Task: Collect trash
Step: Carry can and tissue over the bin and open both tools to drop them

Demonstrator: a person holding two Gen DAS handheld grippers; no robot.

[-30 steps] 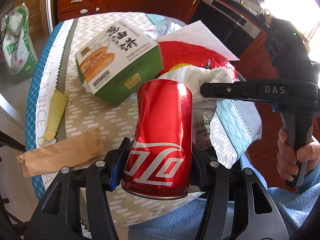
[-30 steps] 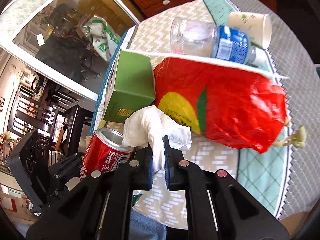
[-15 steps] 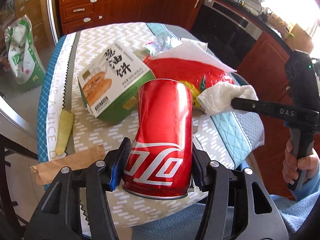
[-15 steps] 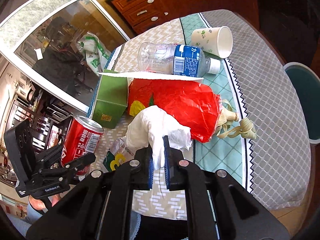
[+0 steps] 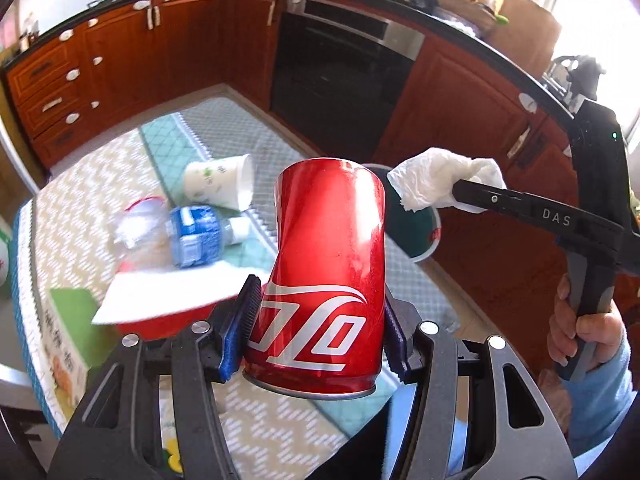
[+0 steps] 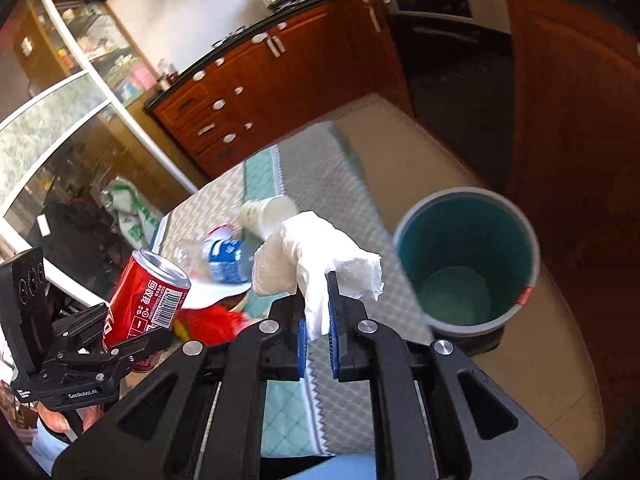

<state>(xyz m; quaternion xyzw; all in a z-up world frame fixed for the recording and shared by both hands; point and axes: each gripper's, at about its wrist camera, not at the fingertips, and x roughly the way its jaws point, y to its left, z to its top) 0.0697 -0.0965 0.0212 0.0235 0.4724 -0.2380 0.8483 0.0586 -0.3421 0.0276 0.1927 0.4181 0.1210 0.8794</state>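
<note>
bin vs claws: teal bin (image 6: 466, 260) stands on the floor just off the table edge, ahead and to the right of the right gripper (image 6: 317, 332); mouth up, looks empty.
nearer arm: right one, I'd say; the tissue hangs closer to the bin mouth than the can does.
right gripper: clamped on a crumpled white tissue (image 6: 316, 256), wad sticking out past the fingertips, held in the air over the table edge.
left gripper (image 5: 318, 336): clenched on a red soda can (image 5: 328, 276) near its base, long axis roughly along the fingers, tilted slightly, lifted off the table.
next, likely: tissue drops first, can follows.
table (image 5: 100, 184): patterned cloth; still on it a paper cup (image 5: 220, 186) on its side, plastic bottle (image 5: 188, 236), red bag (image 6: 212, 320), green box (image 5: 68, 320).
room: kitchen, wood cabinets, oven.
</note>
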